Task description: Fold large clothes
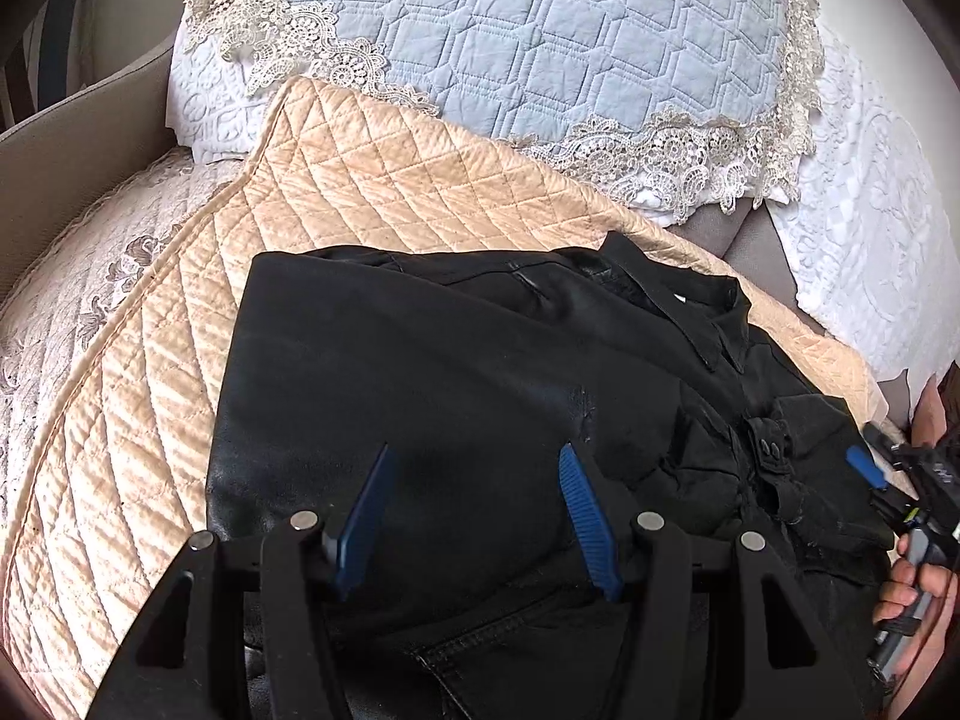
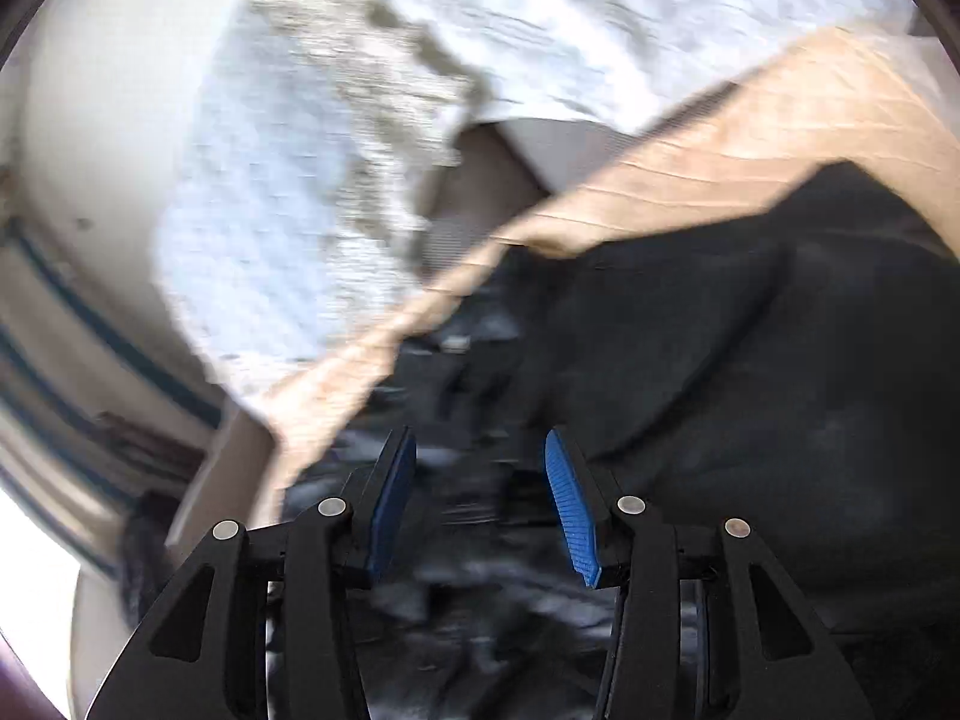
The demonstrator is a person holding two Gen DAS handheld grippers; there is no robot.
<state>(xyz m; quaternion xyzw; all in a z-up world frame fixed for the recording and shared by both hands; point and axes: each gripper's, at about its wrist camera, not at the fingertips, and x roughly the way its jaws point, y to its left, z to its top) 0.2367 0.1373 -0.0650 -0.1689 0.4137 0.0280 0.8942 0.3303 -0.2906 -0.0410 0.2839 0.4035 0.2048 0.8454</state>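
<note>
Our black jacket (image 1: 480,396) lies on the peach quilt (image 1: 336,180) on the sofa, partly folded, collar (image 1: 690,312) showing. Both our left tongs (image 1: 474,462) and right tongs (image 2: 480,450) hang wide open over it, gripping nothing. We judge we're between folds; next we need to pinch an edge.

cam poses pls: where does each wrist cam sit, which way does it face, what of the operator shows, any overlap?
Left wrist: behind the open left tongs, looking down over the black jacket on the peach quilt; right tongs and the person's hand at the right edge.
Right wrist: behind the open right tongs, low over the jacket, blurred; no hand visible.
Shared: jacket, peach quilt.
</note>
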